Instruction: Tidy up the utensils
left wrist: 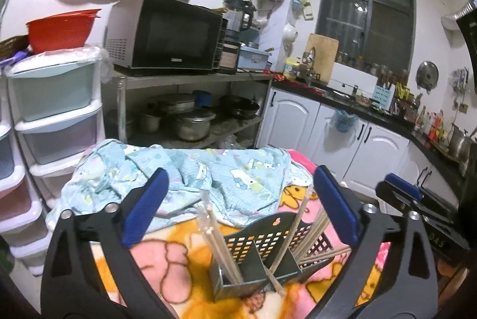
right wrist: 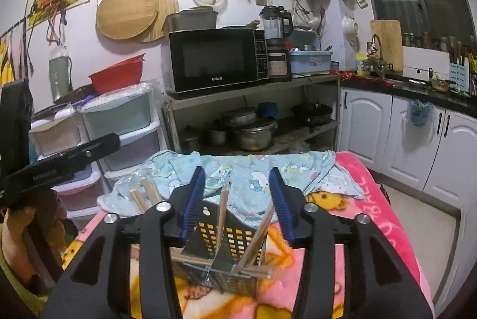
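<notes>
A black perforated utensil holder [left wrist: 253,232] [right wrist: 235,235] with compartments stands on a pink cartoon blanket [left wrist: 167,265]. Wooden chopsticks [left wrist: 214,229] stick up from its left compartment, some in a clear sleeve. More chopsticks [left wrist: 298,223] lean in the right one, and a few chopsticks [right wrist: 208,262] lie across its rim. My left gripper [left wrist: 238,190] is open wide above the holder, its blue pads well clear of the sticks. My right gripper [right wrist: 237,178] is open too; an upright chopstick [right wrist: 222,214] and a leaning chopstick [right wrist: 256,235] stand between its fingers untouched.
A light blue patterned cloth [left wrist: 179,169] lies crumpled behind the holder. Beyond it are a metal shelf [right wrist: 253,86] with a microwave and pots, plastic drawers [left wrist: 56,110] to the left, and white cabinets [left wrist: 342,140] to the right.
</notes>
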